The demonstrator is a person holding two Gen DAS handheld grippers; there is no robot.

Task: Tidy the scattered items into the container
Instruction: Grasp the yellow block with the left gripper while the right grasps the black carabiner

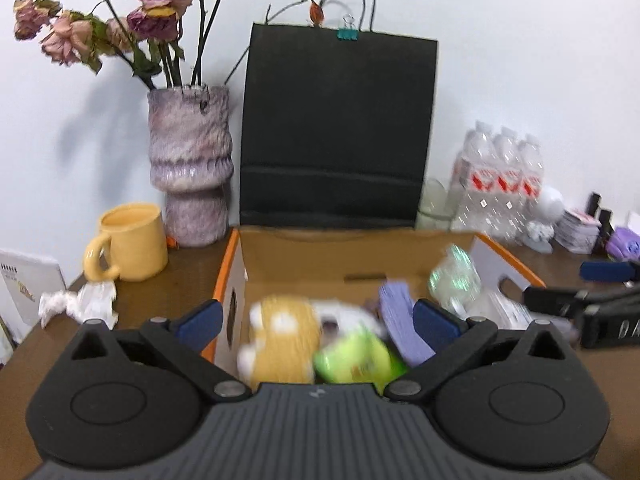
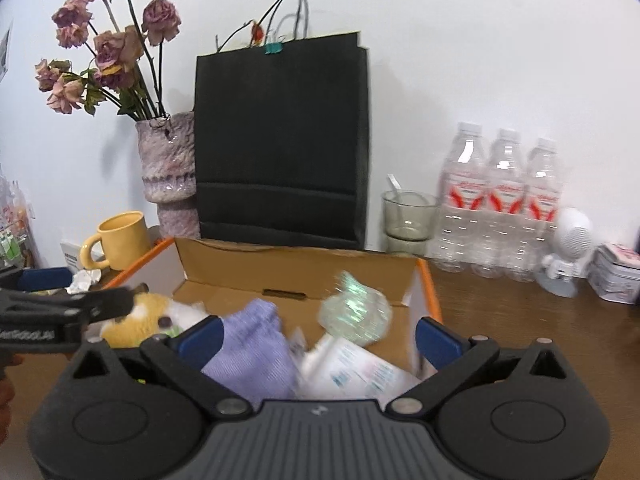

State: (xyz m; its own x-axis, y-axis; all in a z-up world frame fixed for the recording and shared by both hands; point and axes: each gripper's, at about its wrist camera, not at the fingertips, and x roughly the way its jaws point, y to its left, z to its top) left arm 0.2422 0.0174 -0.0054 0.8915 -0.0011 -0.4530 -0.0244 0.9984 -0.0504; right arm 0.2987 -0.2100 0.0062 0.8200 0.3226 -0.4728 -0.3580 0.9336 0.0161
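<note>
Blue-padded and spread wide, our left gripper and right gripper both hang over the cardboard box with nothing between their jaws. Inside it we see a yellow plush toy, a green item, a purple cloth, a crumpled clear wrapper and a white packet. We judge the tidying nearly done; a crumpled white tissue beside the yellow mug may remain.

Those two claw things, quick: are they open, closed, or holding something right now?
Left gripper: open, holding nothing; the cardboard box lies ahead.
Right gripper: open, holding nothing.
</note>
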